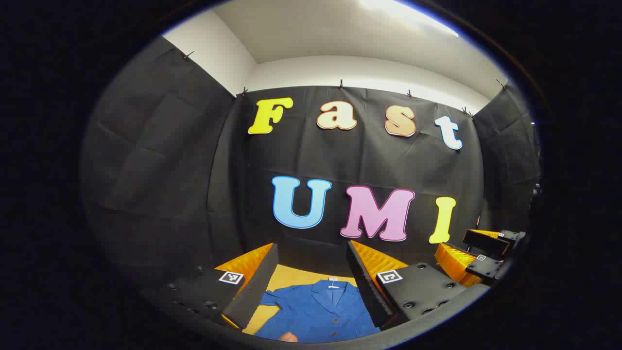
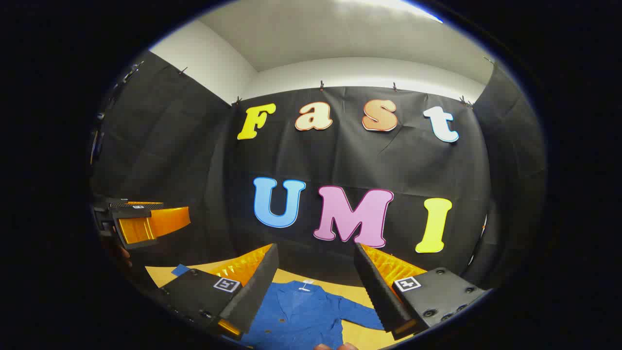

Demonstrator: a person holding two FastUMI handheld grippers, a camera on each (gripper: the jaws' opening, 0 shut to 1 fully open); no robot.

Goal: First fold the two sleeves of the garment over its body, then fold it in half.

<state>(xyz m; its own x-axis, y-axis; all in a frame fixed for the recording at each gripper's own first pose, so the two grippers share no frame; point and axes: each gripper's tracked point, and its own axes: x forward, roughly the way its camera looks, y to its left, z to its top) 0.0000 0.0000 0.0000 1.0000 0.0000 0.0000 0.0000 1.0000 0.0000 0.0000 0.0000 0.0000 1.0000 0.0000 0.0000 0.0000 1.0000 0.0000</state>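
Black cloth (image 1: 160, 160) lines the booth on three sides, creased in squares and pinned along its top edge by small clips (image 1: 341, 84). Above it runs a band of plain white wall (image 2: 359, 73) under a pale ceiling (image 1: 340, 29), where a bright strip of light (image 1: 413, 14) glares near the top edge. Below, a tan worktop (image 2: 160, 274) meets the foot of the back cloth.

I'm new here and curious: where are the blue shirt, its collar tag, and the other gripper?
Blue shirt (image 1: 318, 311), left gripper view, chest below the collar.
Collar tag (image 2: 306, 282), right gripper view, white label.
Left gripper (image 2: 146, 221), right gripper view, between its fingertips.
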